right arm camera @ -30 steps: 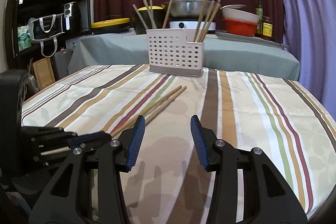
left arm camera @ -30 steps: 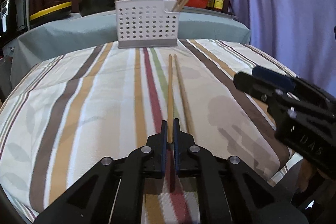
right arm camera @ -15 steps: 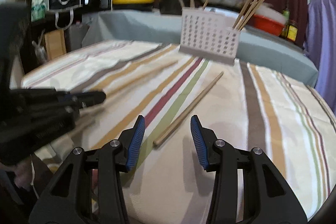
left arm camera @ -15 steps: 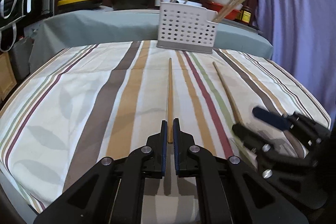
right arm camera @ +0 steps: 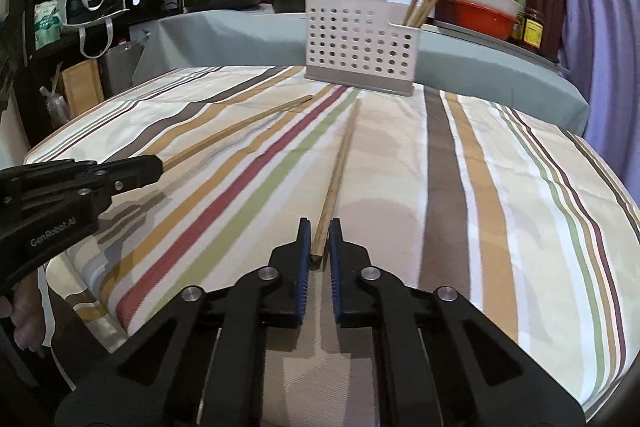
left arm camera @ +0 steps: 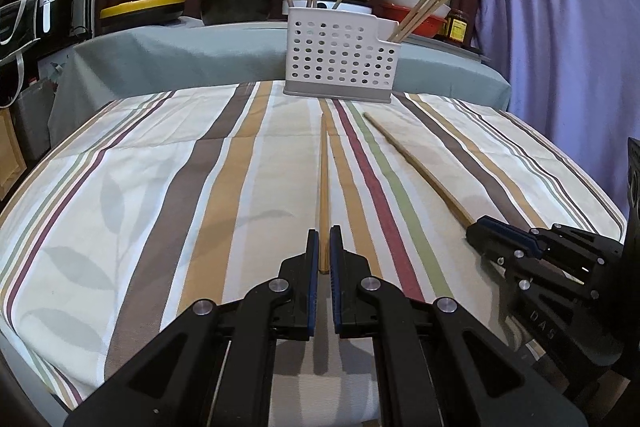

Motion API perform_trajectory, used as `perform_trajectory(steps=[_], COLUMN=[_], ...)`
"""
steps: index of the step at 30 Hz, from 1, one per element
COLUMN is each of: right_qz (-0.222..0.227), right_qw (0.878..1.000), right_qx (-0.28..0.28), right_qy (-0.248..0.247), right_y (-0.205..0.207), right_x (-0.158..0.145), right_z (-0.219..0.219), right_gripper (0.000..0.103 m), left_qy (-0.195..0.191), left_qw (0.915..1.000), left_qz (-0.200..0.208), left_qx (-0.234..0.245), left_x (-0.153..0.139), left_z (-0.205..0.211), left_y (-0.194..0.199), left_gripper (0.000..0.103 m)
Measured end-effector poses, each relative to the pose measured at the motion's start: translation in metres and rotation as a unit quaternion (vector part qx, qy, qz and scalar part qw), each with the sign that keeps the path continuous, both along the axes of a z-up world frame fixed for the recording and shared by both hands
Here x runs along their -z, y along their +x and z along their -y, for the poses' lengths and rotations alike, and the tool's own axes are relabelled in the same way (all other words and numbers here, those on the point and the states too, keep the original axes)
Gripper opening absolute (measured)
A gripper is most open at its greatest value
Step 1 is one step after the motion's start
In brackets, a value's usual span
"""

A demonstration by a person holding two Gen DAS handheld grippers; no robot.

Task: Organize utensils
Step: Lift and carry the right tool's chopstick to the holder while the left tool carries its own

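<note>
Long slender wooden chopsticks, light, stiff and a little slippery, are best taken near the thick butt end, as I have them; my left tongs (left arm camera: 324, 255) are clenched on one chopstick (left arm camera: 323, 187), and my right tongs (right arm camera: 319, 241) have just closed on the other (right arm camera: 340, 167); both sticks lie along the striped cloth on the table (right arm camera: 500, 187), seemingly still resting; tips point toward the white perforated plastic holder (right arm camera: 360, 47).

"GenRobot.AI" on the left gripper (right arm camera: 156, 167) body, "DAS" on the right gripper (left arm camera: 474, 229) body
</note>
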State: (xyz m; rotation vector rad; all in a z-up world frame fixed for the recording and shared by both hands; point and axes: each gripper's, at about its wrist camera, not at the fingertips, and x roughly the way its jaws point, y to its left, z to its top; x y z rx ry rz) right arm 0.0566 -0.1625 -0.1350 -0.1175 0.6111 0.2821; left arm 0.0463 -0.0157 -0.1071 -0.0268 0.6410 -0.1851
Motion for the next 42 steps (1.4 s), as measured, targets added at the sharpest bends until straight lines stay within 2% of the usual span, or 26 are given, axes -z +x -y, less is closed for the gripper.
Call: perform_trajectory(steps=[10,15,26,33,42], right_qz=[0.026,0.052,0.108,0.128,0.165], right_qw=[0.999,0.998,0.994,0.991,0.985], right_qx=[0.016,0.029,0.027,0.024,0.031], right_qy=[0.015,0.018,0.015,0.02,0.032], right_y=[-0.003,-0.005,-0.014,-0.018,-0.023], right_x=[-0.015,-0.03,-0.065,-0.079,-0.108], right_z=[0.017,0.027,0.031,0.033,0.042], right_gripper=[0.006,0.006,0.006,0.006,0.006], left_qy=[0.009,0.009,0.007,0.003,-0.002], left_qw=[0.9999,0.9997,0.9982,0.9967,0.9921], left_qz=[0.013,0.023,0.059,0.08,0.125], left_qx=[0.002,-0.003,-0.007,-0.005,-0.005], left_x=[-0.007,-0.016,-0.043,-0.06,-0.092], left_z=[0.006,0.004,-0.001,-0.001,-0.004], left_y=[0.0,0.001,-0.001,-0.002,-0.009], left_gripper=[0.006,0.006,0.006,0.006,0.006])
